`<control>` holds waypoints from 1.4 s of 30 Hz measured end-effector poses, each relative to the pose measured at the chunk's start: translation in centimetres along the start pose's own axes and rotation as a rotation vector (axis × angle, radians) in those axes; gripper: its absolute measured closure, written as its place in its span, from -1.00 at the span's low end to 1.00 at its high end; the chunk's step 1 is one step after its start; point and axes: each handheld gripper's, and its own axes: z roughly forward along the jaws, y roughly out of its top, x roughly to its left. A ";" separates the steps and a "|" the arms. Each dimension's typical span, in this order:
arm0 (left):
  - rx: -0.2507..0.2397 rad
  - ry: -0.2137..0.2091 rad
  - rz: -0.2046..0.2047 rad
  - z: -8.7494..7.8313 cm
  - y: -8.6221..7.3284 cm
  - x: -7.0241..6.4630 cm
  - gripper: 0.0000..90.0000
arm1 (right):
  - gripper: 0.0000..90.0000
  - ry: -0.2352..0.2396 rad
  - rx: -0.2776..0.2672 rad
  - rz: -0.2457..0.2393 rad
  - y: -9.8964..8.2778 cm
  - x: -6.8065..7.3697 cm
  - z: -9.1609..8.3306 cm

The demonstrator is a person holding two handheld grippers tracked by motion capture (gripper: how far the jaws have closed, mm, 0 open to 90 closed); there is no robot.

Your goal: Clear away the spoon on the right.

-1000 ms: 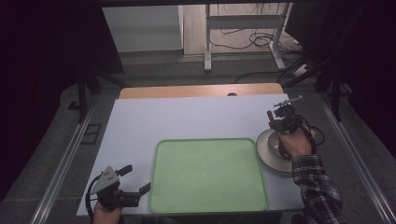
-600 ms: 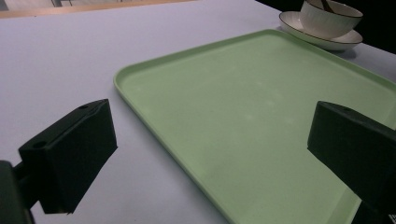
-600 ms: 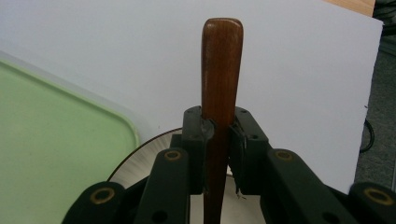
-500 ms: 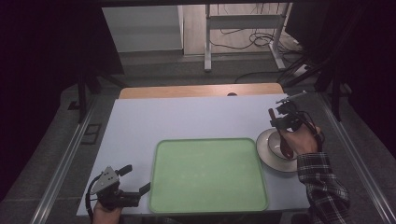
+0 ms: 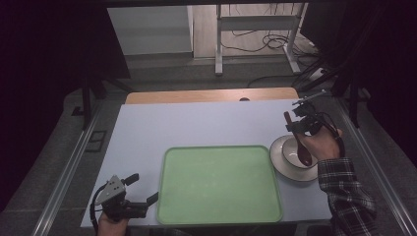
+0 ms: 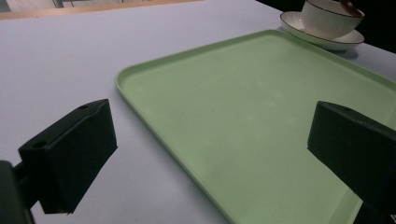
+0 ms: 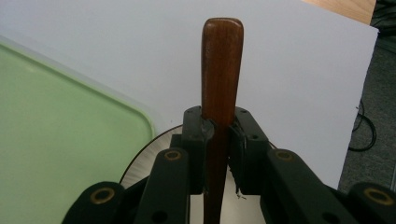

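My right gripper is shut on the handle of a brown wooden spoon. The spoon hangs tilted, with its scoop end over a white bowl that stands on a white saucer right of the green tray. In the right gripper view the spoon handle sticks up between the pads of the right gripper, with the saucer rim below. My left gripper rests open at the tray's front left corner; in its own view the left gripper has its jaws wide apart over the tray rim.
The tray stands in the middle front of the pale table. The bowl and saucer lie past the tray's far corner. A wooden strip runs along the table's far edge; cables lie on the floor beyond.
My right gripper has risen with the spoon, drawing it up out of the bowl. The left gripper has stayed where it was.
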 end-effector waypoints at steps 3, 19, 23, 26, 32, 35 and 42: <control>-0.002 0.001 -0.001 0.0 0.0 0.0 -0.98 | 0.72 0.005 0.008 0.002 0.1 0.1 -0.4; 0.000 0.001 0.003 0.0 0.0 0.0 -0.98 | 0.72 0.046 0.066 -0.037 0.7 1.9 -2.4; -0.001 0.002 0.001 0.0 0.0 0.0 -0.98 | 0.72 0.058 0.087 -0.049 0.8 2.6 -2.7; -0.001 0.002 0.001 0.0 0.0 0.0 -0.98 | 0.72 0.072 0.100 -0.056 0.8 3.1 -2.8; -0.002 0.003 0.002 0.0 0.0 0.0 -0.98 | 0.72 0.097 0.130 -0.076 0.8 4.2 -2.8; -0.002 0.003 0.003 0.0 0.0 0.0 -0.98 | 0.72 0.109 0.147 -0.085 0.7 4.7 -2.6; -0.001 0.004 0.002 0.0 0.0 0.0 -0.98 | 0.72 0.126 0.182 -0.096 0.3 5.9 -1.8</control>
